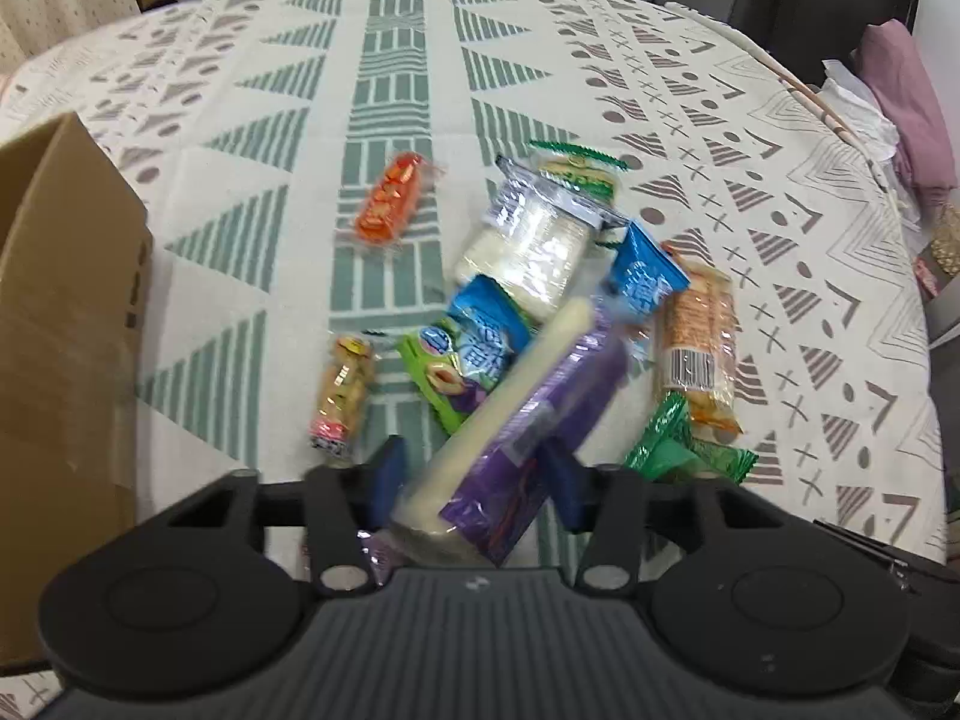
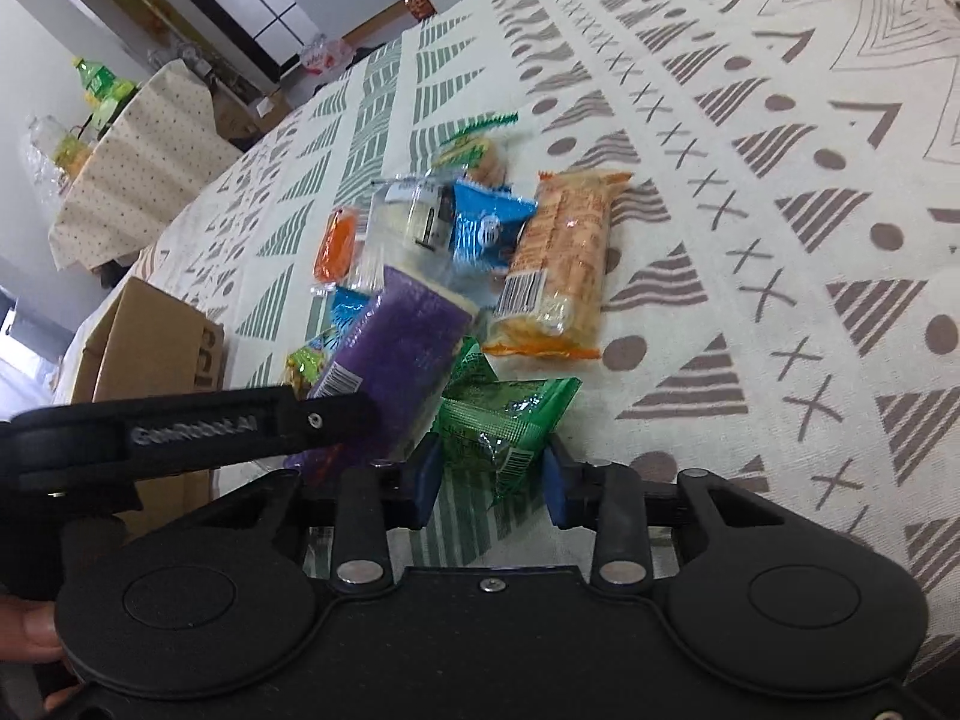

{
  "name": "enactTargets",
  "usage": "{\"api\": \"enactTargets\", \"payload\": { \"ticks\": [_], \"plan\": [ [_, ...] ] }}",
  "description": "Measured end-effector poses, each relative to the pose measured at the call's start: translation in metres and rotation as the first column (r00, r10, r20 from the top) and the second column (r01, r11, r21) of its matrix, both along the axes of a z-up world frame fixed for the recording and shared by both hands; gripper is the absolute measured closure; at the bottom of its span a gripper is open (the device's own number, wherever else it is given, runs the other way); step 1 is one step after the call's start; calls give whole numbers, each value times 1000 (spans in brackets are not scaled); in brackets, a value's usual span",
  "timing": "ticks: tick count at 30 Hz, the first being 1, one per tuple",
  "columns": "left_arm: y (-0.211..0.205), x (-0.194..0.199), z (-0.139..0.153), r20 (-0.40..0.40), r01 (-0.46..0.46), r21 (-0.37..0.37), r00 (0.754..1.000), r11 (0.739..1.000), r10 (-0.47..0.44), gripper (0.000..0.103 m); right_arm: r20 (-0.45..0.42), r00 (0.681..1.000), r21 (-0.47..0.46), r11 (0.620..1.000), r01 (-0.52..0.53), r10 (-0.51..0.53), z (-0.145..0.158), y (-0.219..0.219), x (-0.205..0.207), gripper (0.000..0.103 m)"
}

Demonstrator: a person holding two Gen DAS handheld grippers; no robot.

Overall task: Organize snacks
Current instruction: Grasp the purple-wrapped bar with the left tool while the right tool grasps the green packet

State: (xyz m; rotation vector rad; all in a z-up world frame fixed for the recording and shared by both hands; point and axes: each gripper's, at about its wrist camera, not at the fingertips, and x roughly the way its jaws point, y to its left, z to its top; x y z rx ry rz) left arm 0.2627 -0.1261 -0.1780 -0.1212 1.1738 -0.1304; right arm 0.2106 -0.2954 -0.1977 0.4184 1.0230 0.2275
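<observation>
1. On the patterned tablecloth (image 1: 252, 228), a heap of snacks; the left gripper (image 1: 480, 480) clamps the purple packet (image 1: 540, 414).
2. The right gripper (image 2: 492, 480) pinches a green packet (image 2: 510, 420).
3. A cardboard box (image 1: 60, 312) stands beside the heap.

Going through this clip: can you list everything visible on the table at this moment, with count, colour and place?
purple packet: 1, purple and white, front of the pile, between the left gripper's pads
green packets: 2, green, nearest the right gripper, one between its pads
orange-beige cracker pack: 1, right of the pile
blue packets: 2, blue, mid pile
clear white-wafer pack: 1, pile centre
orange candy: 1, alone, left of the pile
cardboard box: 1, brown, left table edge
tablecloth: 1, cream with green and grey patterns
left gripper: black, blue pads
right gripper: black, blue pads
</observation>
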Motion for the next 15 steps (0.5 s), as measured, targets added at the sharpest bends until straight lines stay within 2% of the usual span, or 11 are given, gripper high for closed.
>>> {"api": "enactTargets", "payload": {
  "ticks": [8,15],
  "plan": [
    [-5,-11,10,19,-7,-23,1000,1000,7,84,26,999,3,999,40,-40,6,-8,-5,71],
    [3,-27,33,65,-30,-56,997,998,34,89,63,996,19,998,64,-66,16,-13,-15,71]
  ]
}}
